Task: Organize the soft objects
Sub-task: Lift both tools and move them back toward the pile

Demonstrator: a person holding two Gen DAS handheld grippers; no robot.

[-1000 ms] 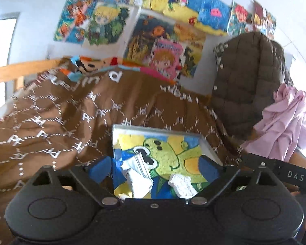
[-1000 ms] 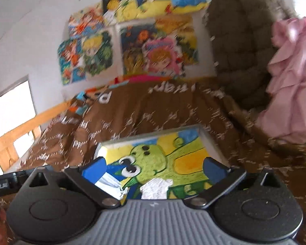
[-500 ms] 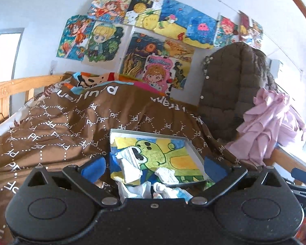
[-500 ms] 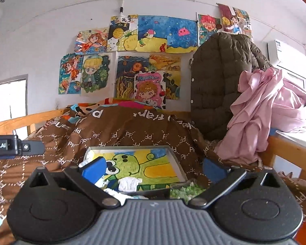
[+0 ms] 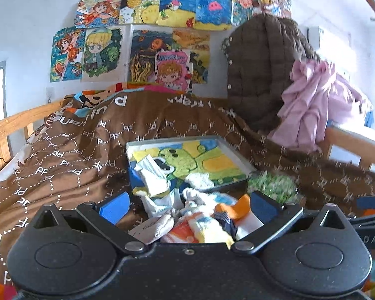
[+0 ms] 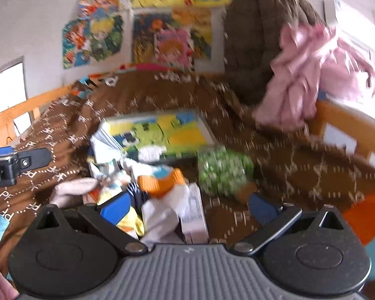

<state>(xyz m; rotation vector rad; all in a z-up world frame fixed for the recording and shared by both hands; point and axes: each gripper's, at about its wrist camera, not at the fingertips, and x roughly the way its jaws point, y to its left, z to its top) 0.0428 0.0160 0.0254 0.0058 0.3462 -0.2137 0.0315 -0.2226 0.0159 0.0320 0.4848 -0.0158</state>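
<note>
A brown quilt (image 5: 70, 155) printed with white letters covers the whole bed, running back to a wall of cartoon posters (image 5: 147, 37), and over on the right a dark quilted jacket (image 5: 260, 67) hangs with a pink garment (image 5: 312, 105) bunched against it on the wooden bed rail (image 5: 347, 137). In the middle of the quilt lies a shallow tray (image 5: 240, 155) with a green cartoon figure painted inside, and a few white folded pieces sit in its near-left corner. Just in front of the tray is the heap of soft things: a pile of socks (image 5: 200, 215), white, orange, yellow and navy all tangled, spilling right up to the tray's near edge, with a green-patterned bundle (image 5: 272, 185) just beside it on the right. The left gripper (image 5: 187, 206) hangs over that pile with its blue-padded jaws wide apart, nothing between them but the socks below. The right gripper (image 6: 187, 206) is spread wide too, empty, its left finger (image 6: 115, 208) covering part of the pile; an orange-cuffed sock (image 6: 160, 182) and a white box (image 6: 195, 212) show between the jaws. The right wrist view is smeared with blur, so the tray's contents there are hard to read, and each gripper's body cuts off the near part of the heap.
</note>
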